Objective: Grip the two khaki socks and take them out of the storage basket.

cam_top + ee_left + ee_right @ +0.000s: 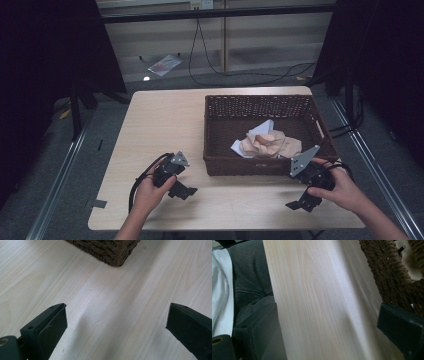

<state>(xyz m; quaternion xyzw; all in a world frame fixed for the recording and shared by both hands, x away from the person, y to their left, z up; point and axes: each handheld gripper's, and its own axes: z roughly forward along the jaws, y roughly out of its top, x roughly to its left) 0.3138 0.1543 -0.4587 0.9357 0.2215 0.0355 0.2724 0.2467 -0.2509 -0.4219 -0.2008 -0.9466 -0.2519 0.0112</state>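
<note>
A dark woven basket (265, 135) stands on the right half of the pale wooden surface (160, 125), right of centre in the high view. Inside it, toward its near wall, lies a heap of peach-coloured cloth (272, 144) on a white piece of fabric (260, 130).

The left tongs (181, 190) sit lower left of the basket, over bare wood and apart from its near left corner; the person's left hand (150, 192) grips them. In the left gripper view the jaws stand wide apart with nothing between them, and the basket's corner (112, 252) shows at the top of the frame.

The right tongs (302, 204) sit just below the basket's near right corner, held by the right hand (340, 190). In the right gripper view these jaws are also spread wide and empty, with the basket's weave (394, 277) at the upper right and the person's dark clothing (249, 277) at the left edge.
</note>
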